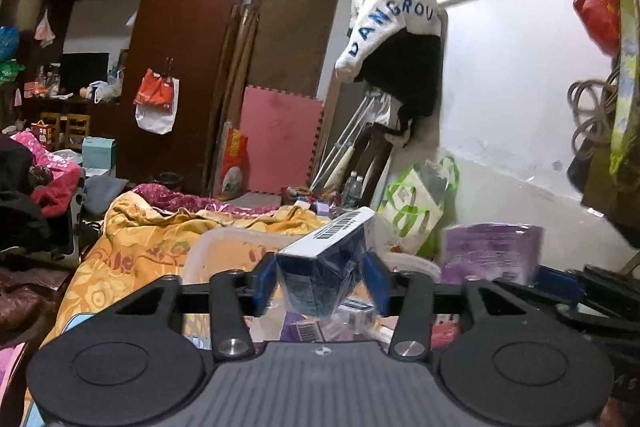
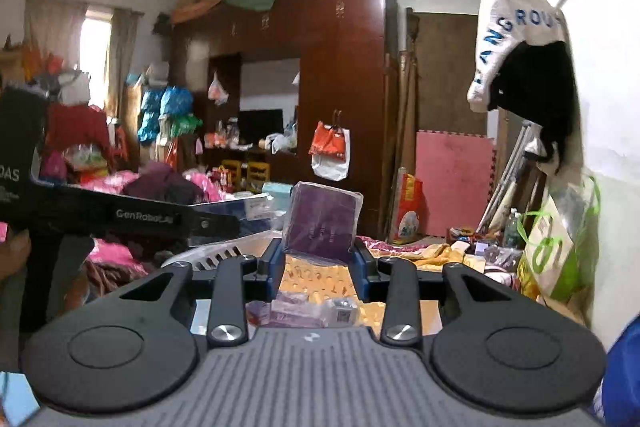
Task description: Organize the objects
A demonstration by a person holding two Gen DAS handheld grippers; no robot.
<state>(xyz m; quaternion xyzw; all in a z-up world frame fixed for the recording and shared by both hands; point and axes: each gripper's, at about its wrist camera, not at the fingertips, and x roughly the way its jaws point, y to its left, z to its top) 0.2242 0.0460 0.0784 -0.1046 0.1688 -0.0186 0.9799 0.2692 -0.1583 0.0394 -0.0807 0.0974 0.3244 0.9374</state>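
Above the yellow floral bedspread (image 1: 132,247), a blue film-wrapped box (image 1: 324,267) is being held in the left gripper (image 1: 326,281) jaws, a purple wrapped box (image 2: 320,223) in the right gripper (image 2: 318,267); placement in the white plastic basket (image 1: 224,239) is likely being prepared.

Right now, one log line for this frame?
left gripper: blue box between jaws | right gripper: purple box between jaws | both above basket

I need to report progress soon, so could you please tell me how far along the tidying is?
Done: hard to tell; a white basket sits on the yellow bedspread. In hand: the left gripper has a blue box between its fingers, the right gripper a purple packet, both lifted. Left: small packets lie loose below.
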